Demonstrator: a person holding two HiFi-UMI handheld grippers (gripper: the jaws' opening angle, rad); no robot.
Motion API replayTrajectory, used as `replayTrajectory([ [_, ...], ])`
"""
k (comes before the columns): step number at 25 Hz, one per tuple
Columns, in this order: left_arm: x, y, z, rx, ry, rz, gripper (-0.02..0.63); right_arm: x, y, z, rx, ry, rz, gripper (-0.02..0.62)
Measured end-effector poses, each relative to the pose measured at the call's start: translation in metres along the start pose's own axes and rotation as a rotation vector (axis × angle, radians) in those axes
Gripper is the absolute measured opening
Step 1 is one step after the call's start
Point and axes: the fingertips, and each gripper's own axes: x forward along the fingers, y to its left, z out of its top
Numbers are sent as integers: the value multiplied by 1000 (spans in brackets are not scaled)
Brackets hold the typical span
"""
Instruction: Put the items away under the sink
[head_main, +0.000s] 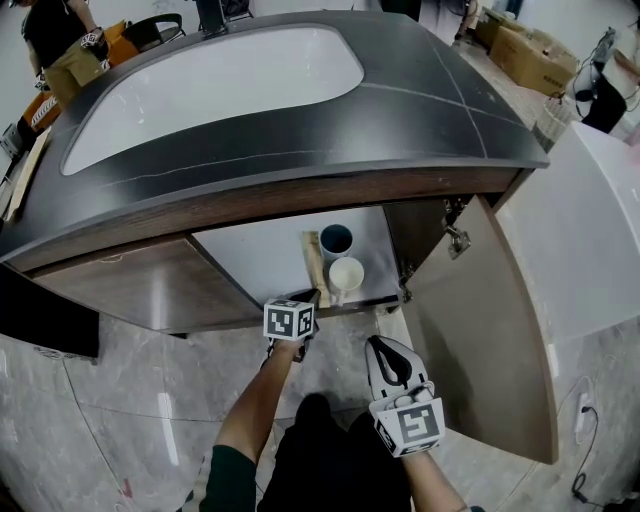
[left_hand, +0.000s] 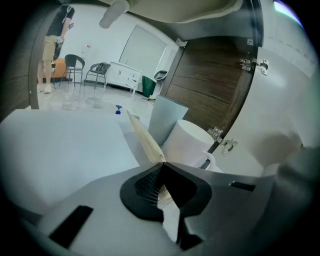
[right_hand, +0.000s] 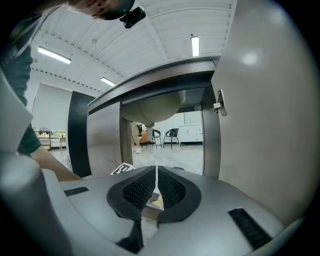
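Under the sink, the open cabinet (head_main: 250, 255) holds a dark blue cup (head_main: 336, 239) and, nearer the front, a white mug (head_main: 346, 273). A thin pale wooden board (head_main: 315, 262) lies to their left, running from the front edge inward. My left gripper (head_main: 310, 297) is at the cabinet's front edge, shut on the board's near end. In the left gripper view the board (left_hand: 144, 137) runs forward from the left gripper (left_hand: 162, 164), with the cup (left_hand: 167, 120) and mug (left_hand: 192, 145) just to its right. My right gripper (head_main: 373, 343) hangs lower, outside the cabinet, shut and empty (right_hand: 156, 170).
The right cabinet door (head_main: 490, 340) stands swung wide open, with a hinge (head_main: 458, 240) on the frame. The left door (head_main: 130, 290) is closed. Above are the dark countertop (head_main: 420, 90) and white basin (head_main: 220, 80). A person (head_main: 60, 40) stands at the far left.
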Motion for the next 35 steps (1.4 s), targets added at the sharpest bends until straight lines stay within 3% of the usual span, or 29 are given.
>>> replayTrajectory([
  [4,11,3,-6,-28,31,-1,14,-4,-3,-4,7,0,-7,44],
  [7,13,9,-11,10,64,51,17,-7,-4,-7,11,5,-11,44],
  [11,8,9,-7,42,40,65,21,-10,-5,-7,30,-1,-15,43],
  [14,4,7,-7,61,27,68,95,-10,-3,-6,41,-9,-15,44],
  [20,-31,-11,1,191,-97,123,91,-14,6,0,38,-23,-4,43],
  [22,-48,-24,11,225,-131,111,24,-15,8,6,36,-33,-2,44],
  [28,-102,-71,38,293,-202,28,9,-20,9,37,56,-47,-21,44],
  [35,-188,-111,96,340,-174,35,9,-42,26,135,87,-16,-11,44],
])
